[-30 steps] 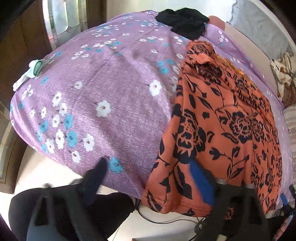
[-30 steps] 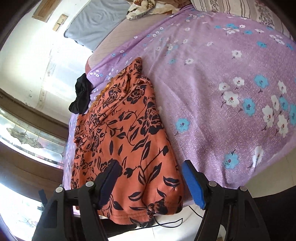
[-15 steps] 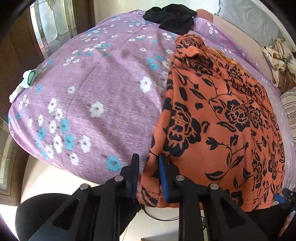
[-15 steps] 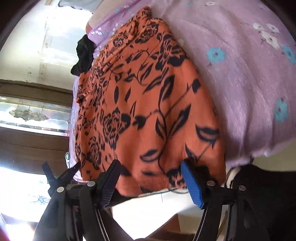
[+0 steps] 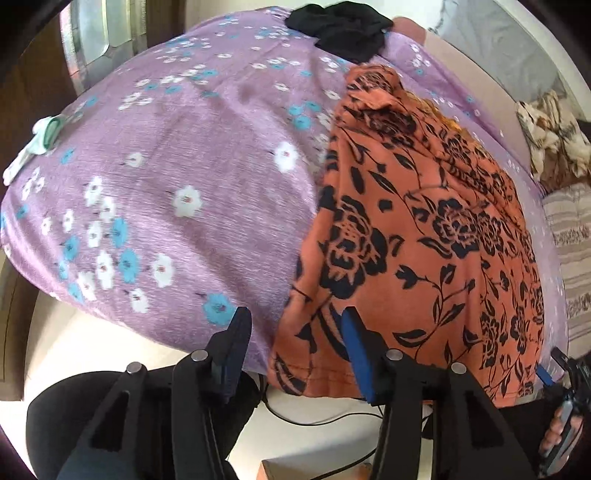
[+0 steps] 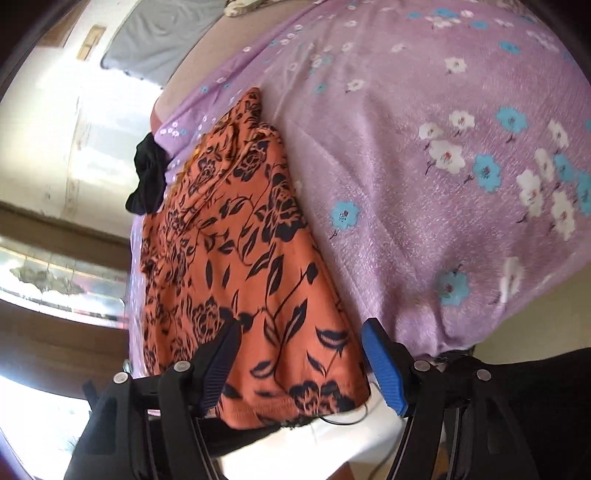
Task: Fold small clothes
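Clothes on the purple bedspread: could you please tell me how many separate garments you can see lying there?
2. The orange floral garment lies spread along the bed, its hem at the near edge. A black garment sits bunched at the far edge beyond it. Others may be out of view.

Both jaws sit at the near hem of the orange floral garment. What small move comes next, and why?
Probably close both on the hem: the left gripper, jaws just reopened, straddles one corner of the orange garment; the right gripper stands open over the other.
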`<state>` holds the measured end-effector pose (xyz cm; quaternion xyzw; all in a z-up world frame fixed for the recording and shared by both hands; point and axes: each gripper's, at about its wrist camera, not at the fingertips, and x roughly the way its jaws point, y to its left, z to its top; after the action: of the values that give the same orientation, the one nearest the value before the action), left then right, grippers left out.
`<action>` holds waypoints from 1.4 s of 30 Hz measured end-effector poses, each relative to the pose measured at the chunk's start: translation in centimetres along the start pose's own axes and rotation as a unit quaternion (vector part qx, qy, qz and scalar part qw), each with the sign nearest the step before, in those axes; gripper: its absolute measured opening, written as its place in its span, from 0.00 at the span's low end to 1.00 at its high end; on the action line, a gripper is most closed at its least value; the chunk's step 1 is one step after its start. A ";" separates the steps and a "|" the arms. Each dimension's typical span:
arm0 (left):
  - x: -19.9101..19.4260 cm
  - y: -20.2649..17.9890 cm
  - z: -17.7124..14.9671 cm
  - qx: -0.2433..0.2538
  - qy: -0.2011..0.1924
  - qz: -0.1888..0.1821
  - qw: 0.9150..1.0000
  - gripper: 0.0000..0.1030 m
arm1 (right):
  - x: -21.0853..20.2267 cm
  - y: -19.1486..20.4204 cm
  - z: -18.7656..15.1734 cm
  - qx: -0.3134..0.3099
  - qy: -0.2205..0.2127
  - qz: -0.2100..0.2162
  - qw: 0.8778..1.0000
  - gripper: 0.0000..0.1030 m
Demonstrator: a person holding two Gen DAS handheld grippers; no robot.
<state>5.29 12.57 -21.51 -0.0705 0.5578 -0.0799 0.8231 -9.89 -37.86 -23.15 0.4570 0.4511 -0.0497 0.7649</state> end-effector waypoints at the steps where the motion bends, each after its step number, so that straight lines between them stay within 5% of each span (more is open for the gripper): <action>1: 0.3 -0.2 -0.1 0.004 0.004 -0.005 1.000 0.36 | 0.8 0.1 -0.2 0.003 0.011 -0.001 1.000 0.69; 3: 0.9 -0.6 -0.5 0.015 0.011 0.001 1.000 0.12 | 1.4 1.0 -0.7 -0.024 0.020 -0.008 0.999 0.68; 4: 1.0 -0.8 -0.6 0.021 0.009 0.007 1.000 0.12 | 1.5 1.8 -1.0 -0.042 0.022 -0.009 0.999 0.64; 6: 0.9 -1.2 -0.6 0.027 0.002 0.008 1.000 0.10 | 1.9 3.0 -1.4 -0.071 0.037 0.003 0.997 0.21; 11: 0.8 -2.0 0.0 0.046 -0.003 0.002 0.999 0.12 | 2.3 3.6 -1.6 -0.089 0.034 -0.025 0.995 0.22; 13: 1.8 -1.9 0.4 0.039 0.023 0.004 0.999 0.45 | 2.5 3.1 -1.5 -0.079 0.033 -0.071 0.994 0.24; 15: 1.9 -1.7 0.3 0.026 0.023 -0.009 0.999 0.50 | 2.6 3.0 -1.5 -0.079 0.037 -0.081 0.993 0.27; 18: 1.7 -2.2 0.0 0.045 0.017 0.001 0.999 0.45 | 2.9 3.9 -2.0 -0.108 0.041 -0.086 0.990 0.41; 19: 1.6 -2.4 0.0 0.047 0.013 0.000 0.999 0.27 | 3.0 4.3 -2.3 -0.122 0.040 -0.090 0.988 0.41; 21: 1.4 -2.8 0.1 0.050 0.007 -0.005 0.999 0.09 | 3.3 5.3 -2.8 -0.155 0.038 -0.108 0.981 0.32; 23: 1.0 -3.0 0.3 0.053 -0.001 -0.008 0.999 0.09 | 3.4 5.8 -3.0 -0.175 0.042 -0.112 0.977 0.09; 26: 0.4 -2.9 0.5 0.048 -0.014 -0.026 0.998 0.08 | 3.3 6.4 -3.1 -0.185 0.035 -0.118 0.975 0.08; 30: 0.0 -3.5 0.8 0.071 -0.019 -0.038 0.997 0.08 | 1.9 6.7 -2.5 -0.165 0.020 -0.067 0.984 0.08; 32: 0.5 -4.1 0.9 0.078 -0.006 -0.032 0.996 0.19 | 2.5 7.0 -2.7 -0.170 0.026 -0.077 0.982 0.09; 34: 1.2 -4.3 0.7 0.077 0.010 -0.036 0.996 0.44 | 3.0 6.5 -2.8 -0.165 0.035 -0.098 0.981 0.12; 35: 1.4 -4.4 0.5 0.076 0.010 -0.037 0.996 0.44 | 3.2 6.1 -2.9 -0.157 0.042 -0.107 0.981 0.12; 38: 1.4 -5.0 0.3 0.089 -0.001 -0.028 0.996 0.41 | 3.5 5.2 -3.0 -0.138 0.052 -0.108 0.983 0.19; 40: 1.3 -4.9 0.2 0.090 -0.006 -0.022 0.996 0.17 | 3.5 5.3 -3.0 -0.140 0.055 -0.098 0.984 0.27; 42: 1.3 -4.7 0.4 0.084 -0.006 -0.025 0.996 0.09 | 3.8 5.5 -3.1 -0.148 0.060 -0.087 0.983 0.37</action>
<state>5.94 7.71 -21.58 -0.0162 0.5419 -0.1466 0.8274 -6.97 -31.09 -22.85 0.3001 0.5368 -0.0208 0.7883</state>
